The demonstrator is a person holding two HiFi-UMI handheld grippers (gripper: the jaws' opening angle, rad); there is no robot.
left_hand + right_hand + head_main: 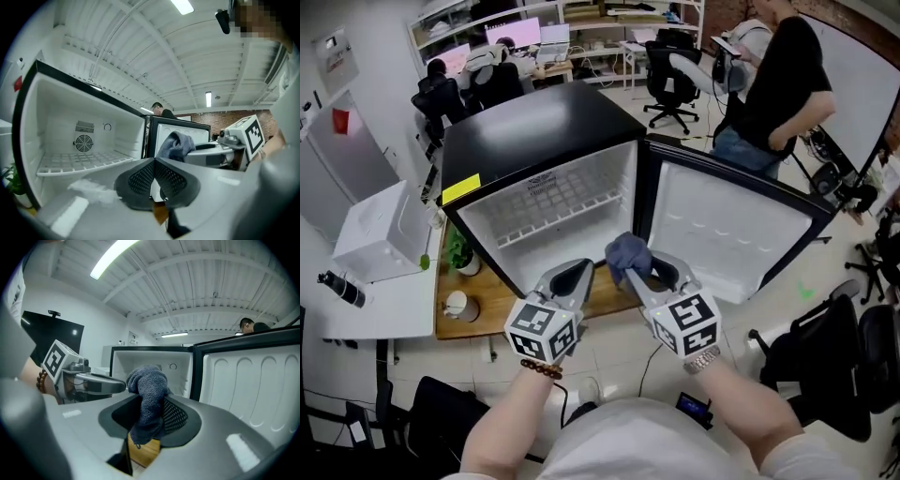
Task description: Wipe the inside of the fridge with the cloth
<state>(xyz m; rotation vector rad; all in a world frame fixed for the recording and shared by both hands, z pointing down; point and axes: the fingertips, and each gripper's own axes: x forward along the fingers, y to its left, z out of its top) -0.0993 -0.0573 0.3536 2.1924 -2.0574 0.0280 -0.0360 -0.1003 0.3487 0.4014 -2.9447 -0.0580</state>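
My right claw (152, 416) is clamped on the grey cloth (149, 383), which bunches above its tips. My left claw (153, 174), alongside, is closed and empty. The open fridge (548, 187) stands just ahead of both.

Wooden tabletop (499, 298) is carrying the open fridge (534, 136) — a potted plant (463, 255) and a small round container (457, 306) are sitting at its left.
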